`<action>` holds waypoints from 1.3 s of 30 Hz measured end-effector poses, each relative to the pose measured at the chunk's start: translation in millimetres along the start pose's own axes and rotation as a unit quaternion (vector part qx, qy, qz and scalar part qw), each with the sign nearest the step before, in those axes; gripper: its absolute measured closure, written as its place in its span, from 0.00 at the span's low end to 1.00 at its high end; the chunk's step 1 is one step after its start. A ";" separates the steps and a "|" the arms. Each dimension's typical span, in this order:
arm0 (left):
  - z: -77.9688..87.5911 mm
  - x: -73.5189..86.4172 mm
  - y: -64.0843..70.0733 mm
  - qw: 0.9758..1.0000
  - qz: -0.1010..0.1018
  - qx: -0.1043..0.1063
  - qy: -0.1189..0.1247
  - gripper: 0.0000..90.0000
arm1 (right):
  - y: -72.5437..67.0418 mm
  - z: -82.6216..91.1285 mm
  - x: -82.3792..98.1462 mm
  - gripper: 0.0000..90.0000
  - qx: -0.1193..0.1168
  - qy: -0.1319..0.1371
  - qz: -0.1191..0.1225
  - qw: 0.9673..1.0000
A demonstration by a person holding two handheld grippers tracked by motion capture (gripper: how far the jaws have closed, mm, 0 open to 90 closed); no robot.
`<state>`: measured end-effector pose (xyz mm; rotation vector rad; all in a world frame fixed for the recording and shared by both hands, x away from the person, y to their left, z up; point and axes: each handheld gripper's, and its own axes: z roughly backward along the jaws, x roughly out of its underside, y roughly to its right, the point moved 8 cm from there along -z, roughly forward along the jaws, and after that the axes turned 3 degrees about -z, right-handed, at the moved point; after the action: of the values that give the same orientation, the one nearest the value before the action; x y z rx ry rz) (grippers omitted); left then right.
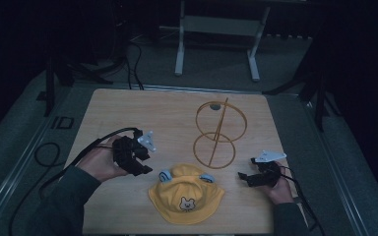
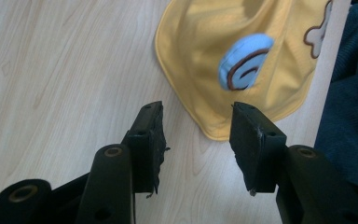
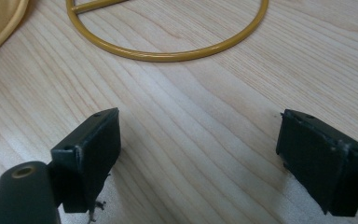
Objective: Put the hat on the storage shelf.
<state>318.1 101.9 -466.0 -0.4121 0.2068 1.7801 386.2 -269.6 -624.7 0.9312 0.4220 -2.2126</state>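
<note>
High view: both grippers, left (image 1: 145,158) and right (image 1: 244,178), gape with nothing held; bring left squarely onto hat (image 1: 186,194) brim at lower centre before pinching.

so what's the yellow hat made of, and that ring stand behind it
Yellow hat: looks like soft woven cloth, matte, with a stitched brim edge and padded blue ears. Ring stand: thin rod, probably coated metal, going by its glossy mustard sheen; it could also be plastic.

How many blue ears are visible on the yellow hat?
2. The left blue fabric ear sits on the yellow bucket hat at the crown's left side, toward the left hand-held gripper; the right blue ear is on the crown's right side.
</note>
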 end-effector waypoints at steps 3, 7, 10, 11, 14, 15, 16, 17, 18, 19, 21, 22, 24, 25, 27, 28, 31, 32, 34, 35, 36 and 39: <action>0.0 -6.9 1.4 1.000 -0.007 0.001 -0.006 0.61 | 0.0 0.0 0.0 0.15 0.000 0.000 0.000 1.000; 0.0 -16.5 2.1 1.000 -0.017 0.000 -0.013 0.61 | 0.0 0.0 0.0 0.15 0.000 0.000 0.000 1.000; -0.6 -23.7 3.5 1.000 -0.023 0.002 -0.017 0.61 | 0.0 0.0 0.0 0.15 0.000 0.000 0.000 1.000; -0.8 -26.0 4.1 0.999 -0.027 0.003 -0.019 0.61 | 0.0 0.0 0.0 0.15 0.000 0.000 0.000 1.000; -1.8 -33.7 6.3 0.999 -0.038 0.008 -0.024 0.61 | 0.0 0.0 0.0 0.15 0.000 0.000 0.000 1.000; -2.6 -36.5 7.4 0.999 -0.039 0.010 -0.025 0.61 | 0.0 0.0 0.0 0.15 0.000 0.000 0.000 1.000; -3.3 -39.2 8.3 0.999 -0.042 0.010 -0.027 0.61 | 0.0 0.0 0.0 0.15 0.000 0.000 0.000 1.000; -4.4 -42.1 9.2 0.998 -0.046 0.012 -0.028 0.61 | 0.0 0.0 0.0 0.15 0.000 0.000 0.000 1.000; -5.8 -45.0 10.2 0.998 -0.049 0.015 -0.029 0.61 | 0.0 0.0 0.0 0.15 0.000 0.000 0.000 1.000; -7.5 -47.5 11.2 0.998 -0.052 0.017 -0.032 0.61 | 0.0 0.0 0.0 0.15 0.000 0.000 0.000 1.000; -11.0 -52.5 12.8 0.997 -0.061 0.021 -0.038 0.61 | 0.0 0.0 0.0 0.15 0.000 0.000 0.000 1.000; -12.8 -55.0 13.9 0.997 -0.064 0.023 -0.040 0.61 | 0.0 0.0 0.0 0.15 0.000 0.000 0.000 1.000; -15.9 -59.9 16.2 0.996 -0.070 0.029 -0.043 0.61 | 0.0 0.0 0.0 0.15 0.000 0.000 0.000 1.000; -17.3 -62.1 16.9 0.996 -0.074 0.030 -0.045 0.61 | 0.0 0.0 0.0 0.15 0.000 0.000 0.000 1.000; -19.8 -66.5 18.6 0.995 -0.080 0.032 -0.049 0.61 | 0.0 0.0 0.0 0.15 0.000 0.000 0.000 1.000; -20.9 -68.7 19.4 0.995 -0.083 0.033 -0.051 0.61 | 0.0 0.0 0.0 0.15 0.000 0.000 0.000 1.000; -25.1 -74.1 22.3 0.994 -0.088 0.038 -0.057 0.61 | 0.0 0.0 0.0 0.15 0.000 0.000 0.000 1.000; -27.3 -75.7 23.7 0.994 -0.088 0.039 -0.058 0.61 | 0.0 0.0 0.0 0.15 0.000 0.000 0.000 1.000; -31.0 -78.4 26.4 0.993 -0.092 0.044 -0.063 0.61 | 0.0 0.0 0.0 0.15 0.000 0.000 0.000 1.000; -33.3 -80.0 28.0 0.992 -0.097 0.048 -0.068 0.61 | 0.0 0.0 0.0 0.15 0.000 0.000 0.000 1.000; -34.9 -81.3 29.2 0.992 -0.098 0.049 -0.068 0.61 | 0.0 0.0 0.0 0.15 0.000 0.000 0.000 1.000; -40.3 -85.0 32.9 0.991 -0.101 0.058 -0.070 0.60 | 0.0 0.0 0.0 0.15 0.000 0.000 0.000 1.000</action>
<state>310.1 2.8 -473.1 -0.2150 0.1631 1.5817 386.2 -269.6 -624.7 0.9311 0.4220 -2.2123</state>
